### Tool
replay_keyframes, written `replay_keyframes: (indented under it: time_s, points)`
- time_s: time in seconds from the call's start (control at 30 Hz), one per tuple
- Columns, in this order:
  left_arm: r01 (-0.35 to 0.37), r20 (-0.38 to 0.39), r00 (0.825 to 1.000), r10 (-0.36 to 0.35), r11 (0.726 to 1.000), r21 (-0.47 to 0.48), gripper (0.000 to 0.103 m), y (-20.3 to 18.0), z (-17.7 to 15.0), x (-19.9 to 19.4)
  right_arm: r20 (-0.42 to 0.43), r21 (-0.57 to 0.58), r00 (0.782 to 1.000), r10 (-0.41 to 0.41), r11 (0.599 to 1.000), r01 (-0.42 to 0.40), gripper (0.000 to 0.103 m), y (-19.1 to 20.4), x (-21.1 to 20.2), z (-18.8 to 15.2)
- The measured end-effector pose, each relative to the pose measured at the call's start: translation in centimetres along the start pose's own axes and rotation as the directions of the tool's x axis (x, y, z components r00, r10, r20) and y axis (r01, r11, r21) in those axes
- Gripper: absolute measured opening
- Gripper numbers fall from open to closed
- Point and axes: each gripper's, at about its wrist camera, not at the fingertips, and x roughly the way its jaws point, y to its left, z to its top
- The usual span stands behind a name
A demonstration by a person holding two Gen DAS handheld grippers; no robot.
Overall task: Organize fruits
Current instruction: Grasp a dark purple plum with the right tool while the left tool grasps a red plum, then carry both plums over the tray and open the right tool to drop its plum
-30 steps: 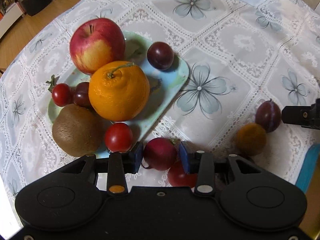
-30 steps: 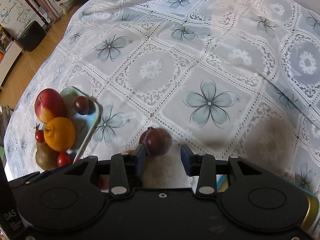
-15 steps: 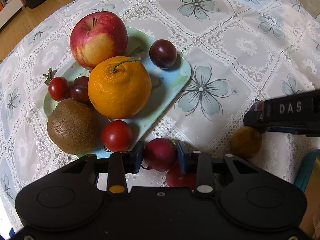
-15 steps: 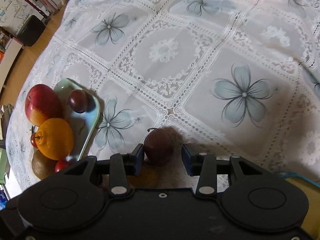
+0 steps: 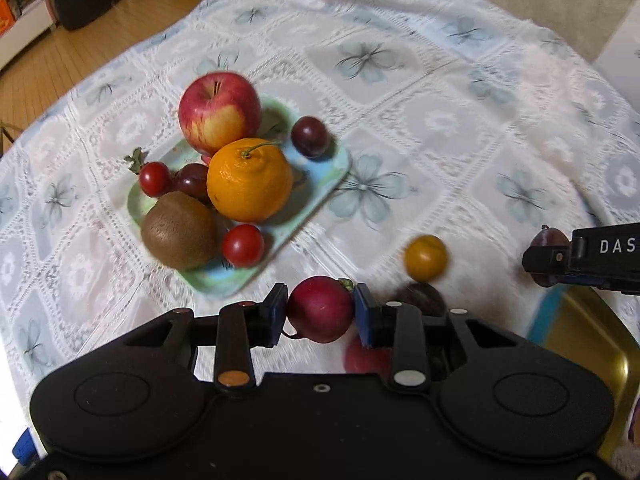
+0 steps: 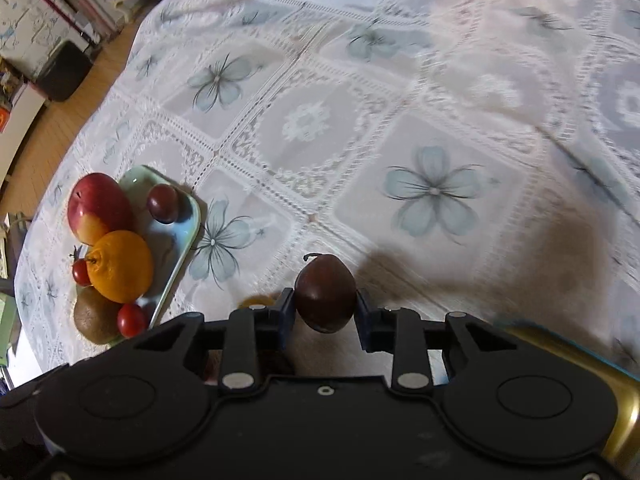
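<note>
My left gripper (image 5: 320, 314) is shut on a round red fruit (image 5: 320, 314) and holds it above the cloth, near the front corner of the light green tray (image 5: 320, 178). The tray holds an apple (image 5: 218, 112), an orange (image 5: 250, 180), a kiwi (image 5: 178, 230), cherry tomatoes (image 5: 243, 245) and dark plums (image 5: 310, 137). My right gripper (image 6: 325, 310) is shut on a dark plum (image 6: 325, 292), lifted off the cloth; it shows at the right edge of the left wrist view (image 5: 548, 240). A small yellow fruit (image 5: 425, 258), a dark plum (image 5: 420, 300) and a red fruit (image 5: 366, 360) lie on the cloth.
A gold metal tray with a blue rim (image 5: 580, 344) lies at the near right and also shows in the right wrist view (image 6: 580, 364). The table carries a white lace cloth with blue flowers (image 6: 432, 192). Wooden floor and furniture (image 5: 80, 0) lie beyond the far left.
Both grippers have closed on their fruit and risen from the cloth: the left with the red fruit, the right with the dark plum. The views have pulled back from the table.
</note>
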Motion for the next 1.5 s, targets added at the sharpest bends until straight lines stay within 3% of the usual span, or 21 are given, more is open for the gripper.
replay_keyframes:
  time_s: [0.2, 0.43, 0.67, 0.8, 0.9, 1.03, 1.5]
  points:
    - [-0.003, 0.051, 0.999, -0.001, 0.997, 0.076, 0.044, -3.4, -3.4, -4.9, 0.034, 0.037, 0.999, -0.009, 0.999, 0.008, 0.032, -3.1, -5.3, -3.6]
    - [0.059, 0.048, 0.997, -0.066, 0.988, 0.146, 0.044, -7.7, -8.8, -8.3, 0.022, 0.090, 0.999, -0.039, 0.995, 0.037, 0.032, -7.4, -9.6, -9.5]
    - [0.074, 0.019, 0.997, -0.079, 0.980, 0.187, 0.044, -11.9, -14.1, -8.6, -0.028, 0.195, 0.998, -0.064, 0.978, 0.068, 0.032, -12.8, -10.9, -15.1]
    - [0.061, -0.008, 0.998, -0.061, 0.977, 0.203, 0.044, -13.8, -16.4, -7.9, -0.034, 0.192, 0.994, -0.106, 0.975, 0.111, 0.032, -14.4, -10.8, -17.4]
    - [0.025, -0.016, 1.000, -0.022, 0.979, 0.201, 0.044, -14.7, -17.8, -7.4, -0.016, 0.180, 0.991, -0.130, 0.975, 0.130, 0.032, -14.6, -10.9, -18.3]
    - [-0.012, -0.026, 1.000, 0.017, 0.982, 0.188, 0.044, -15.0, -18.7, -6.9, -0.021, 0.162, 0.998, -0.066, 0.984, 0.068, 0.032, -15.3, -11.2, -18.7]
    - [-0.029, -0.070, 0.997, 0.041, 0.985, 0.169, 0.044, -14.8, -19.3, -5.9, -0.026, 0.134, 0.998, -0.054, 0.989, 0.057, 0.032, -15.3, -10.5, -19.4]
